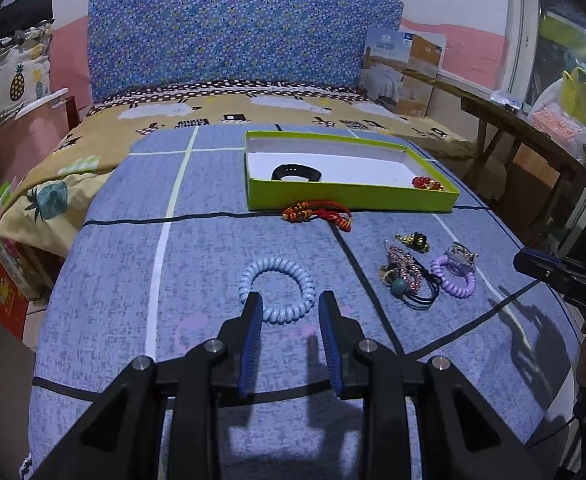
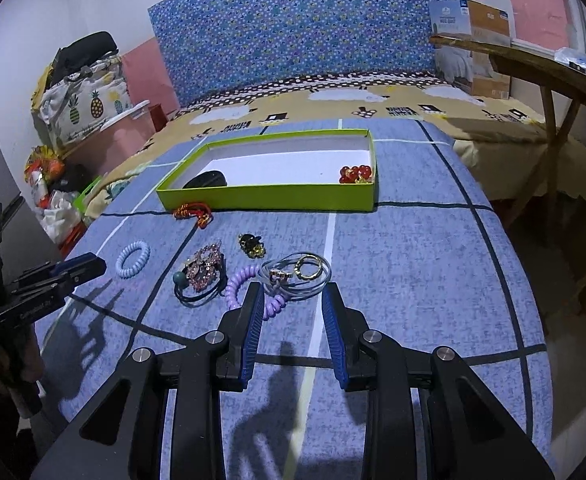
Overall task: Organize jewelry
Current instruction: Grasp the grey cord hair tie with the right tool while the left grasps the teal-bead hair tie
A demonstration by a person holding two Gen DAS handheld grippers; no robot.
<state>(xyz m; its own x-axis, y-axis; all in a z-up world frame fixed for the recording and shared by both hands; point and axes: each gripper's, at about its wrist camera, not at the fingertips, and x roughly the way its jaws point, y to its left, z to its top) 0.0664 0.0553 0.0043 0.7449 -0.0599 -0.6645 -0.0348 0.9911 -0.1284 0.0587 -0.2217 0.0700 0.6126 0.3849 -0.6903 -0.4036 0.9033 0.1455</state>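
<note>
Blue coil (image 1: 277,289) lies flat on the bed (image 1: 133,264), directly ahead of the left gripper (image 1: 289,304); its near arc sits between the fingertips, apart from the pads. Left jaws partway open, holding nothing.

Purple coil (image 2: 249,288) with a clear ring bunch (image 2: 297,276) on it lies just ahead of the right gripper (image 2: 293,296); the coil's near end runs behind the left finger (image 2: 253,320). Contact can't be told. Right jaws open wide, nothing clamped.

Between the two piles: beaded hair tie (image 2: 203,270) with teal ball and black elastic, and a small black-gold charm (image 2: 251,245) beyond it. Red cord bracelet (image 1: 317,214) lies just outside the green box (image 1: 349,196), against its near wall. Inside the box: black band (image 1: 296,172) at one end, red beads (image 1: 427,183) in the opposite near corner.

View differences: left wrist view shows the blue coil close and the right gripper only as a tip at the right edge. Right wrist view shows the gold rings in the clear bunch, plus the left gripper (image 2: 89,266) side-on with a hand (image 2: 17,360) on its handle. Black band is half hidden by the box wall there.
</note>
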